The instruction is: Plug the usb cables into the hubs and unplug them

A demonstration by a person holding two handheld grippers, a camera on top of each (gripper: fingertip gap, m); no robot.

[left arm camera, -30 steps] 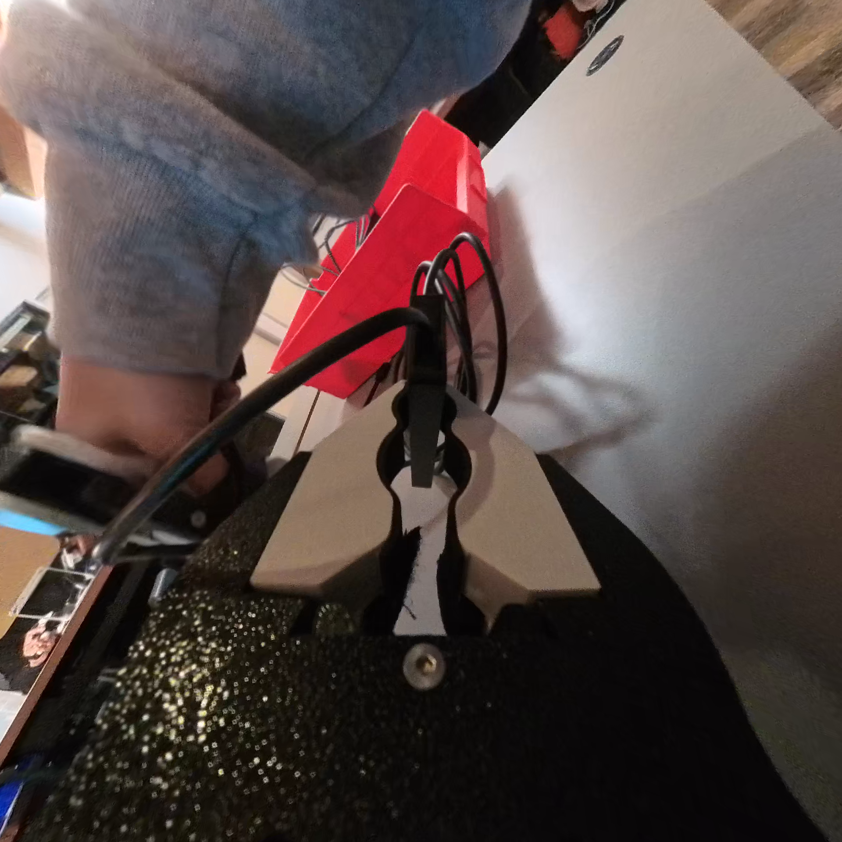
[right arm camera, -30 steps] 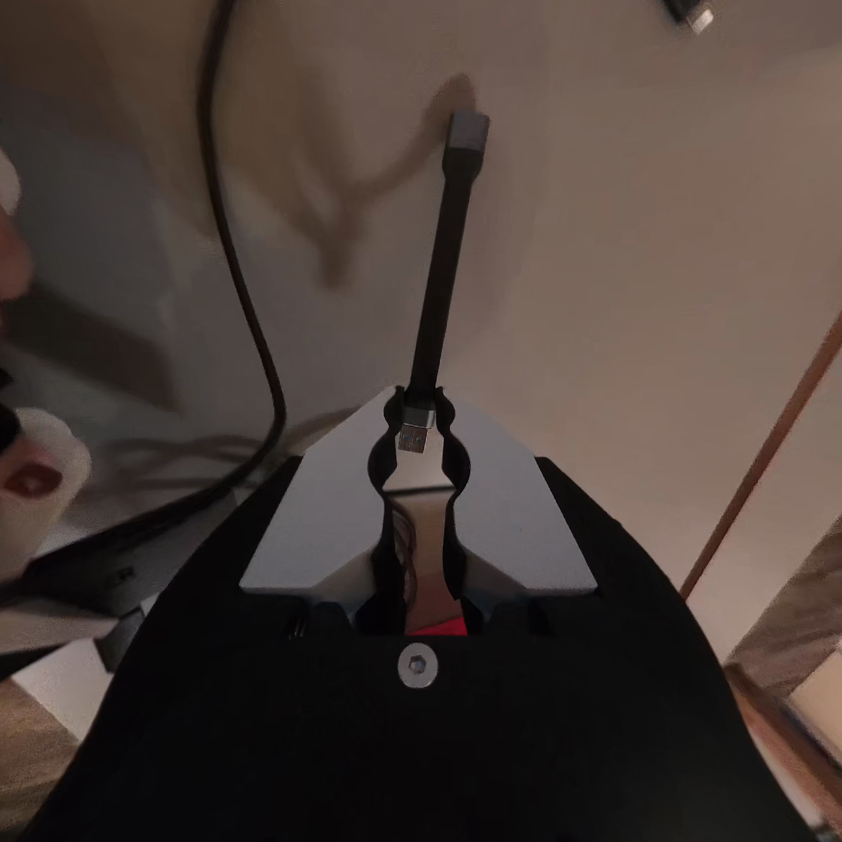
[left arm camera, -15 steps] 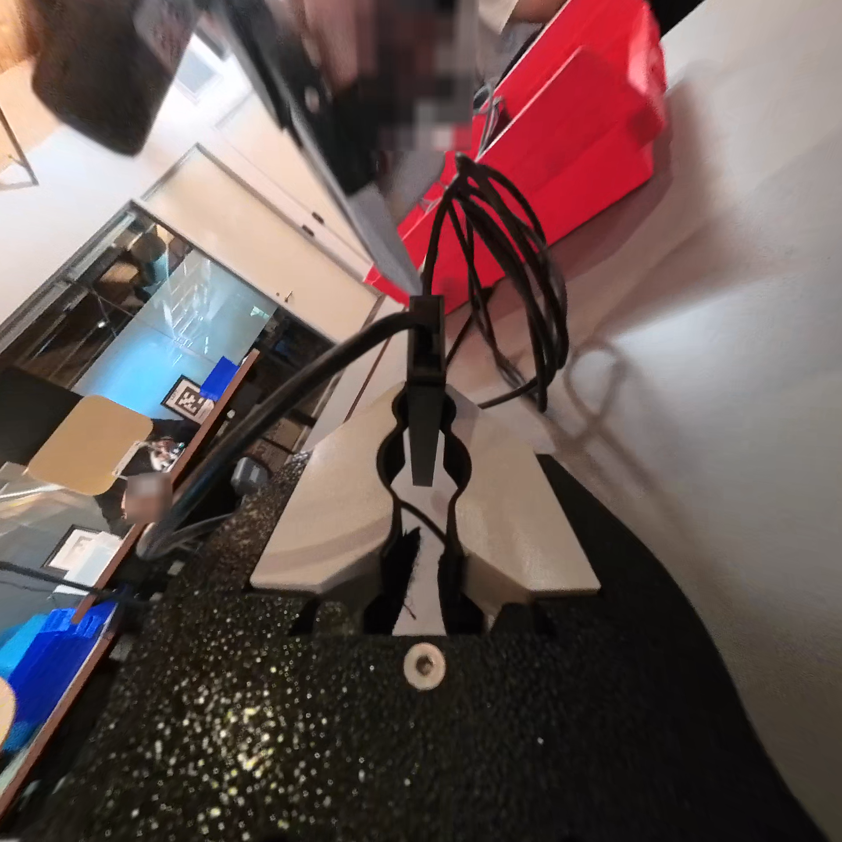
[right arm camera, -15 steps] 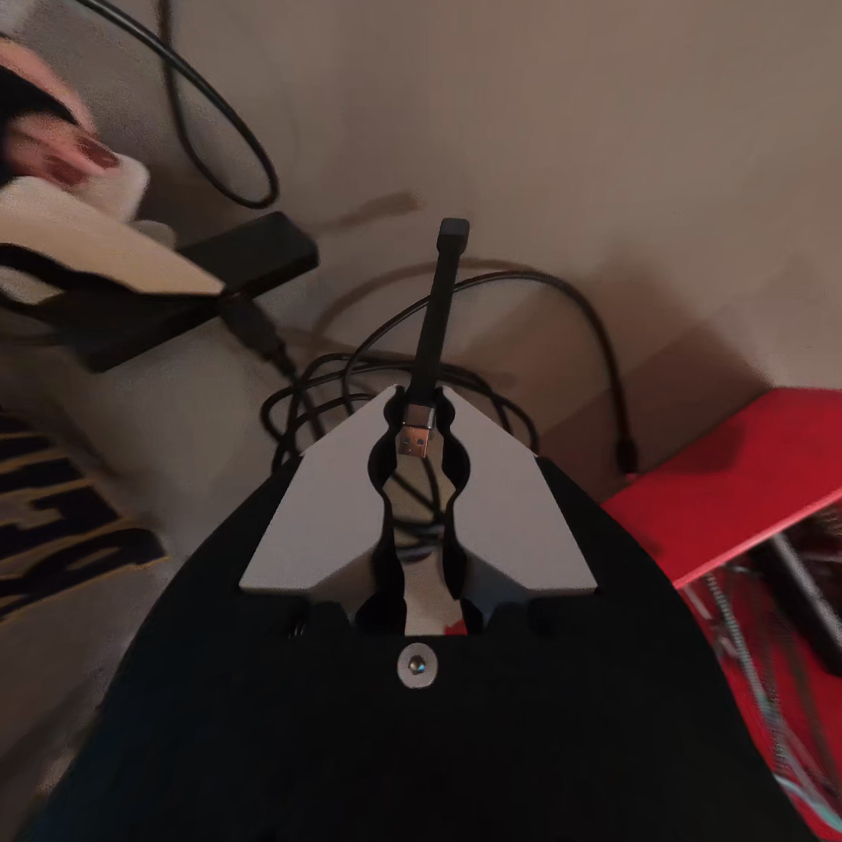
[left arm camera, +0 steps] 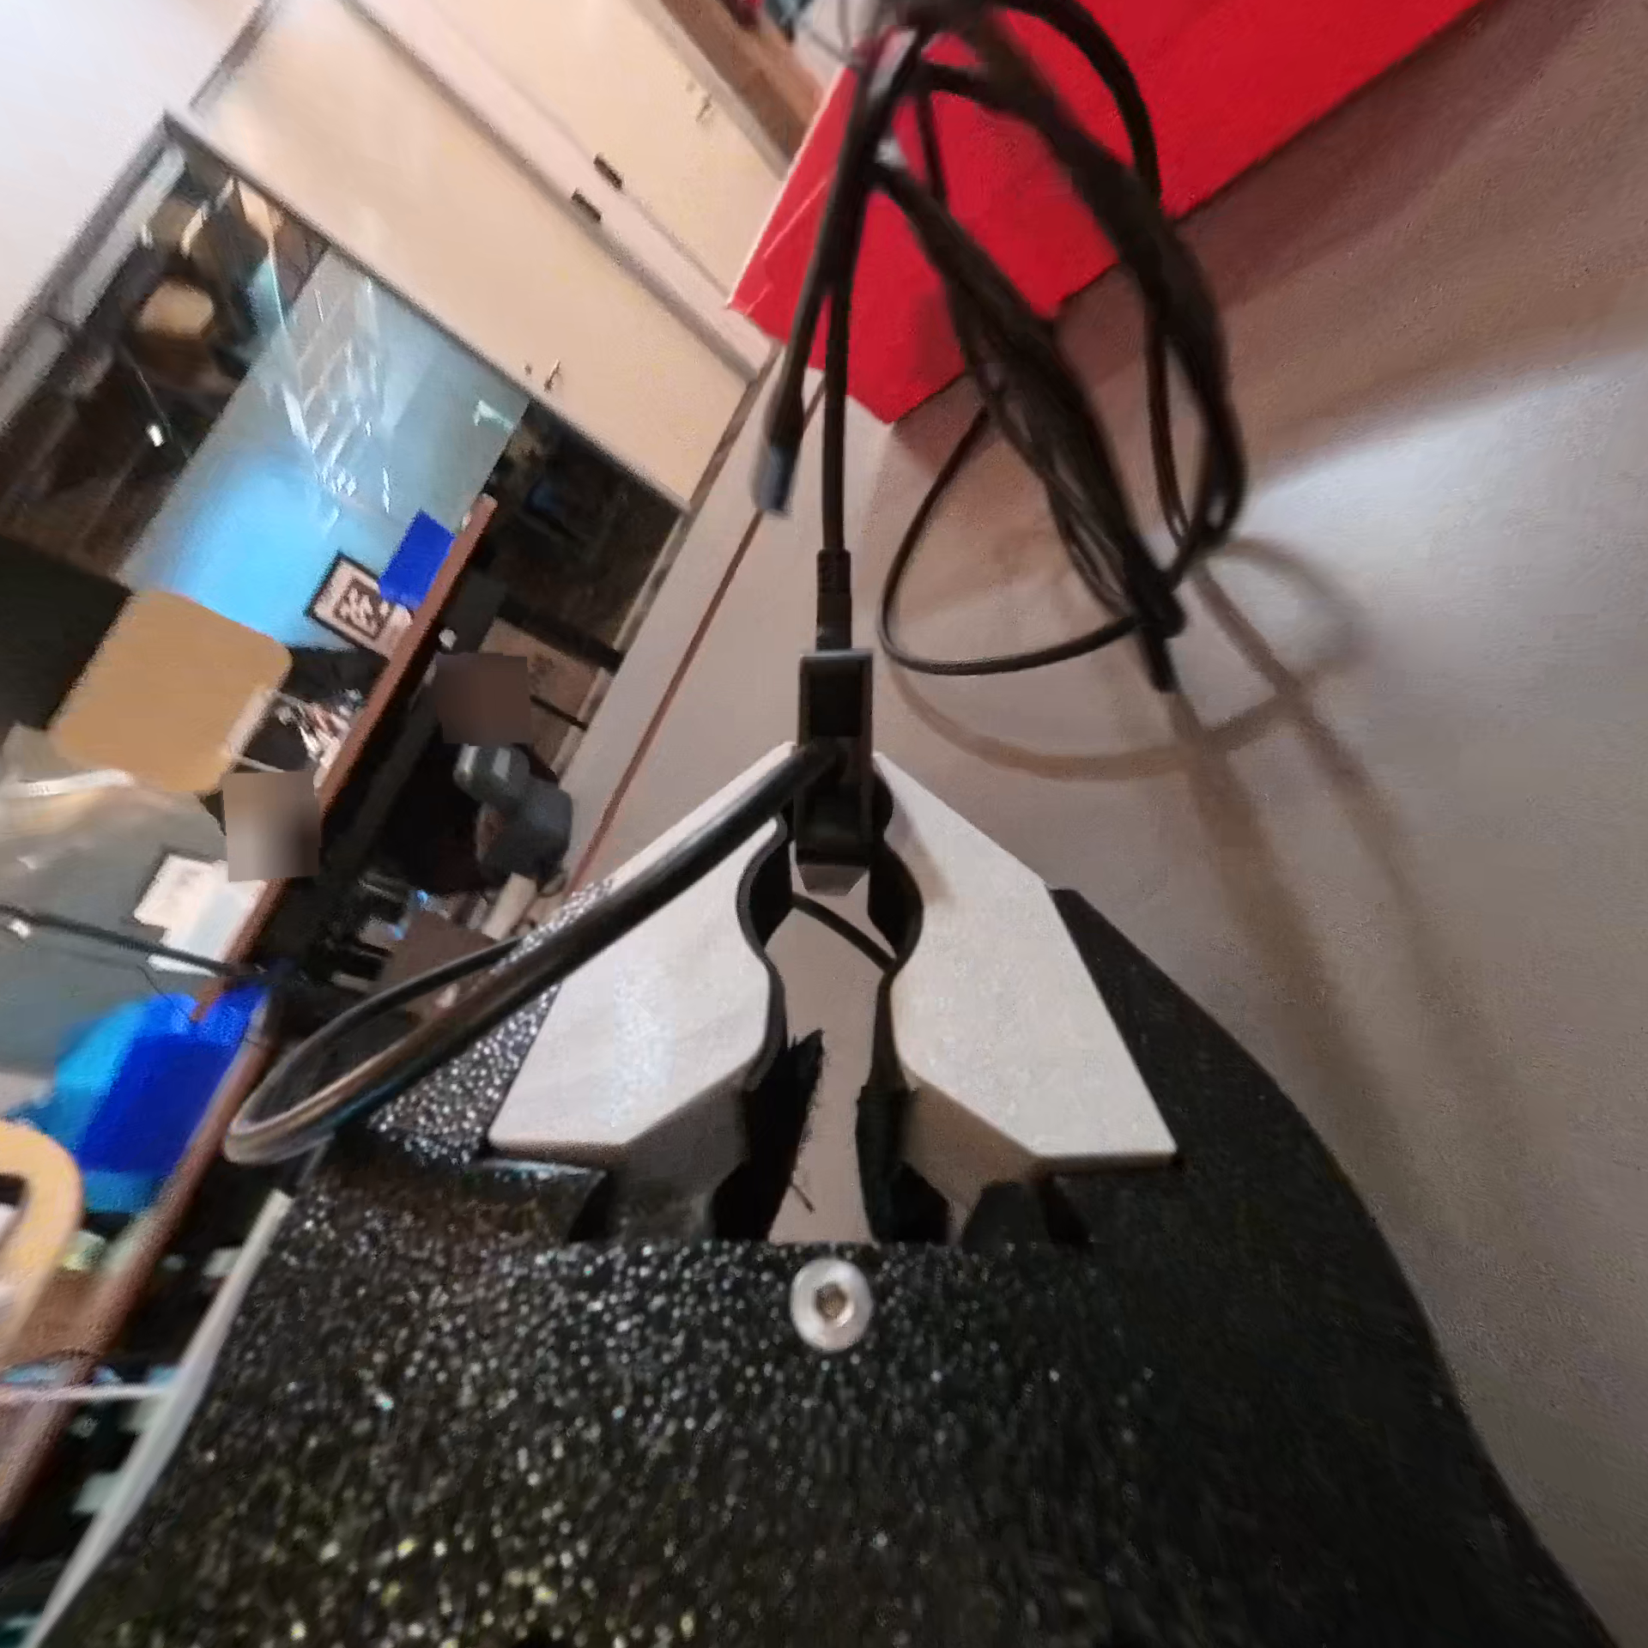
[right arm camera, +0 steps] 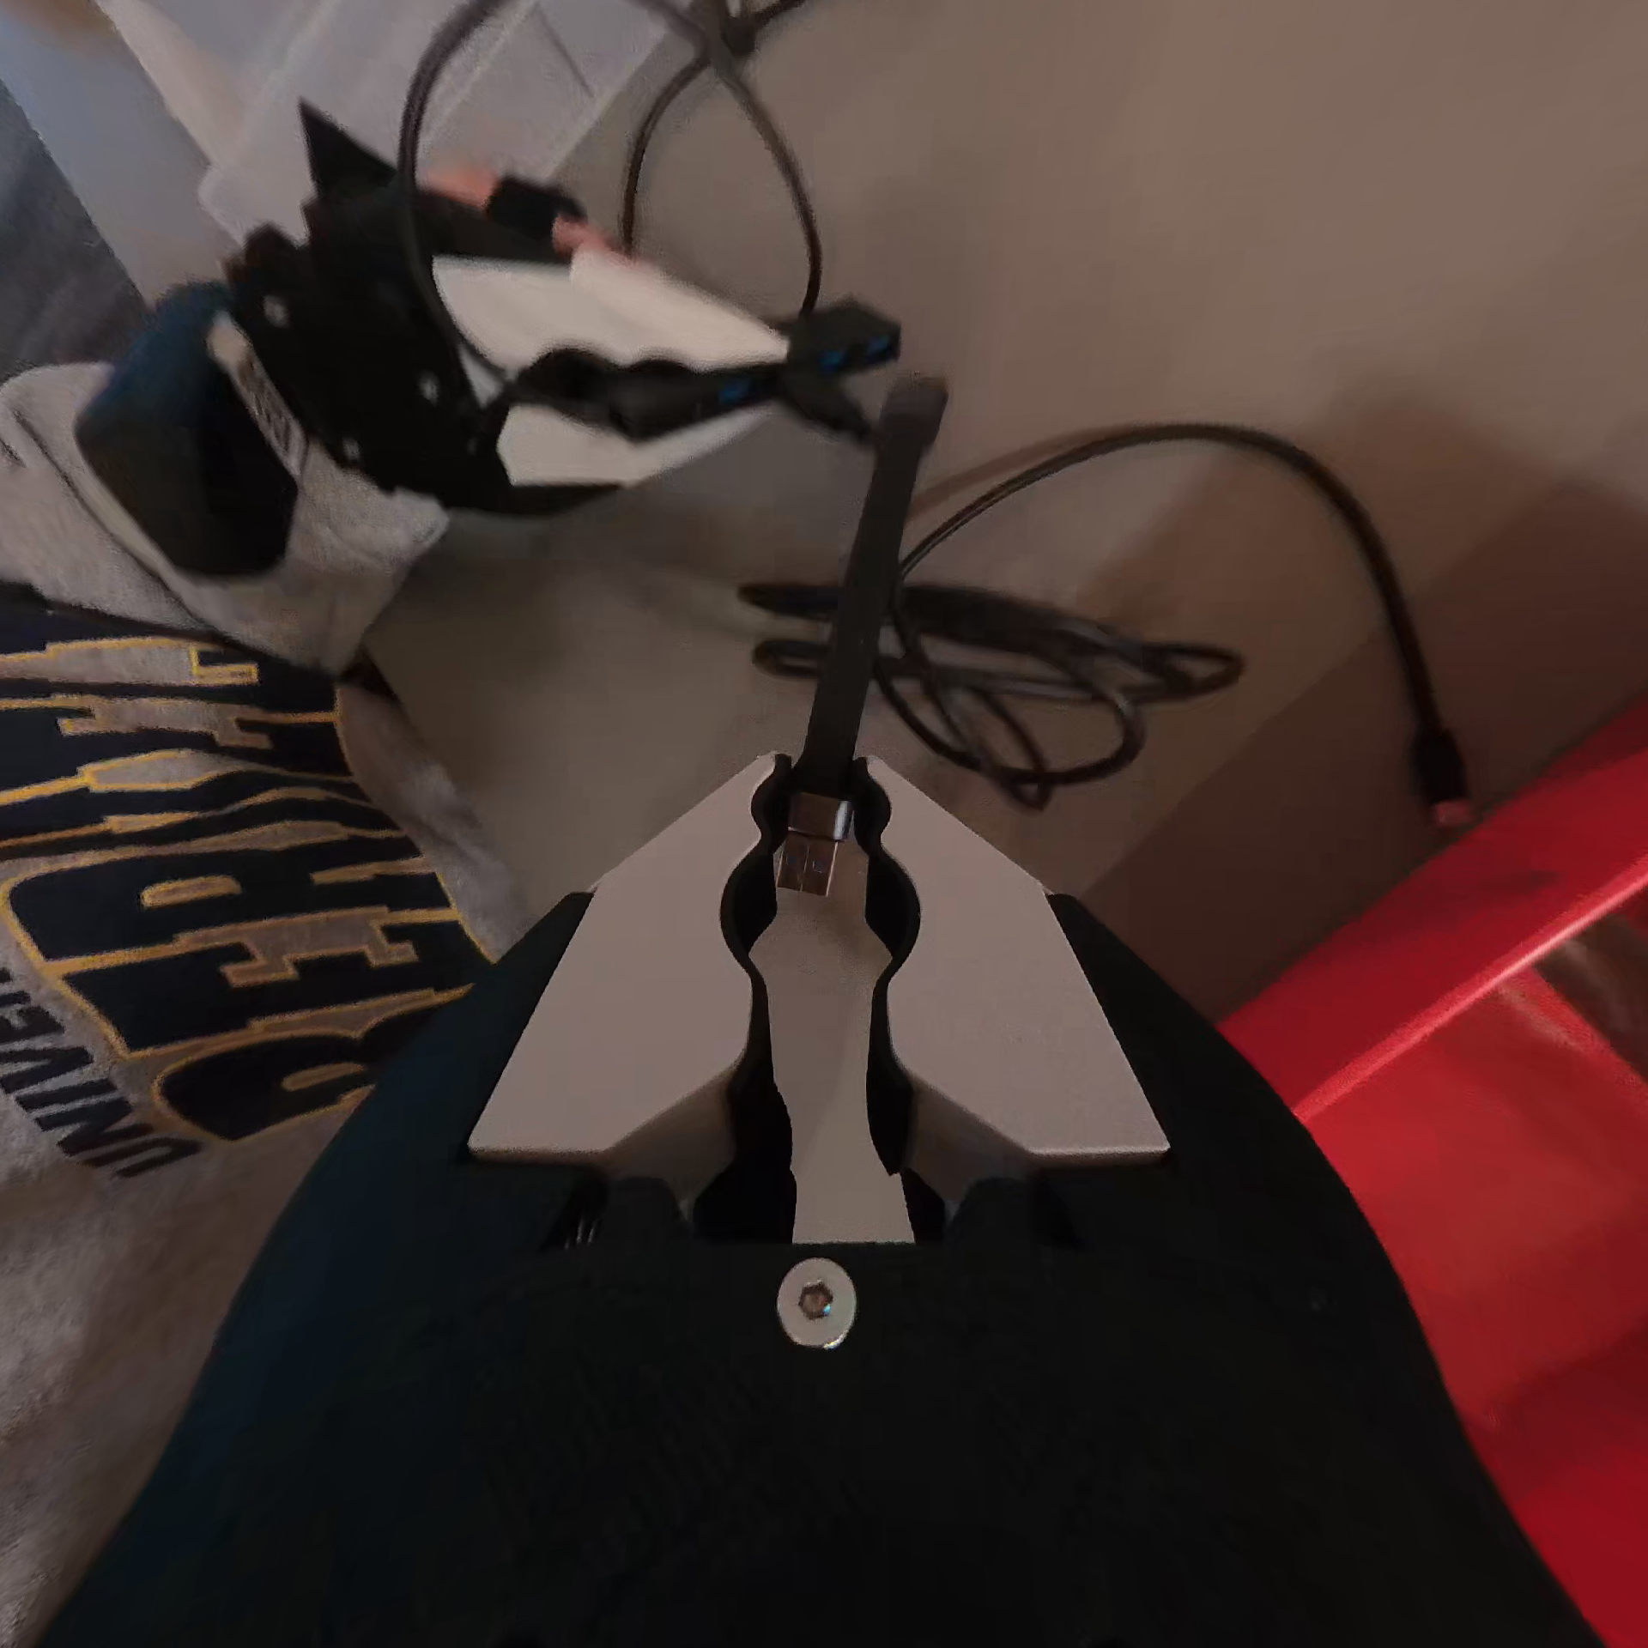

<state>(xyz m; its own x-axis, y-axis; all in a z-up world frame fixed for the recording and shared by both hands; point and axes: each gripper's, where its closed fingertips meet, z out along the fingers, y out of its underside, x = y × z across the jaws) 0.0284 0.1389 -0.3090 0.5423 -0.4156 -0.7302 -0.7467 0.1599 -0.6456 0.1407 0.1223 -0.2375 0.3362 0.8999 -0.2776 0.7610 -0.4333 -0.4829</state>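
My left gripper point(left arm camera: 836, 767) is shut on a thin black USB hub point(left arm camera: 834, 704), held edge-on above the table. A black cable plug point(left arm camera: 832, 589) sits in the hub's far end, and the hub's own lead point(left arm camera: 535, 972) curves off to the left. My right gripper point(right arm camera: 820, 776) is shut on a short flat black USB cable point(right arm camera: 861, 606) just above its silver plug point(right arm camera: 810, 856). The cable's far end points toward the hub point(right arm camera: 838, 352). The hub shows blue ports and is held by the left gripper point(right arm camera: 624, 357) at the upper left.
Loops of black cable point(right arm camera: 981, 669) lie on the white table point(right arm camera: 1159, 223), and they also show in the left wrist view point(left arm camera: 1115, 401). A red bin point(right arm camera: 1427, 1159) stands at the right and also shows in the left wrist view point(left arm camera: 1070, 178). A person's grey sweatshirt point(right arm camera: 178, 892) is at the left. Spacing between my two grippers at the tips: around 15 cm.
The right gripper has swung with its cable from bare table toward the hub and cable coil. The left gripper has turned with the hub, and the person's sleeve has left its view.
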